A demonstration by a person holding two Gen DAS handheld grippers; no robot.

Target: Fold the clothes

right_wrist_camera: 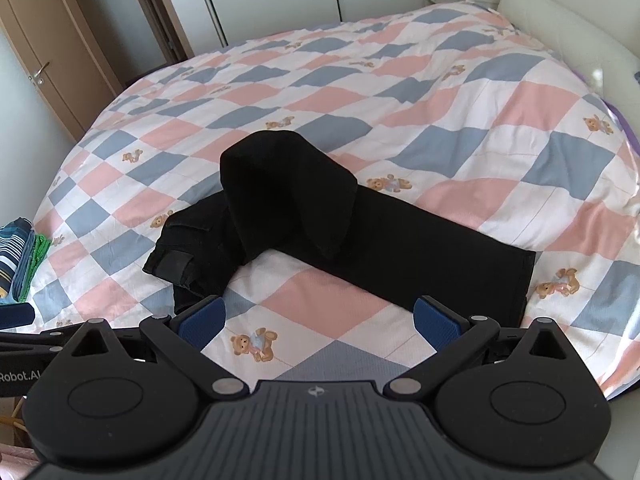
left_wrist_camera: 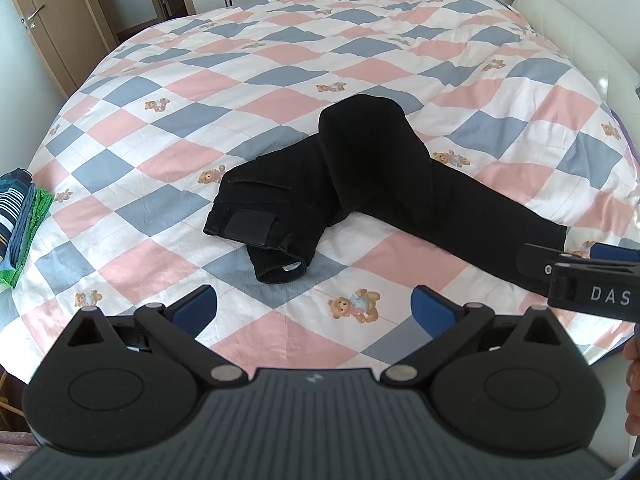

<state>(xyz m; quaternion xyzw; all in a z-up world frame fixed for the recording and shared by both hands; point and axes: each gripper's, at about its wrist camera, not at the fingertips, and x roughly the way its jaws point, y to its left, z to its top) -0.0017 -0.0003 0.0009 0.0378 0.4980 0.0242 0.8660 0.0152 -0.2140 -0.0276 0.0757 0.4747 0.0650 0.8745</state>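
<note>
Black denim trousers (left_wrist_camera: 360, 184) lie mid-bed on a quilt of pink, blue and white diamond patches with teddy-bear prints (left_wrist_camera: 280, 64). Waistband end with dark patch at left, one leg running right toward the near edge, hem by the right gripper. The other leg is folded back in a humped loop across the middle. Long axis roughly left-right, slanting nearer at right. Left gripper (left_wrist_camera: 316, 308) spread wide, holding nothing, hovering above the quilt. Right gripper (right_wrist_camera: 320, 320) likewise wide apart and empty, its right blue pad (right_wrist_camera: 436, 320) at the hem. Folded striped clothes (left_wrist_camera: 18, 208) at left edge.
</note>
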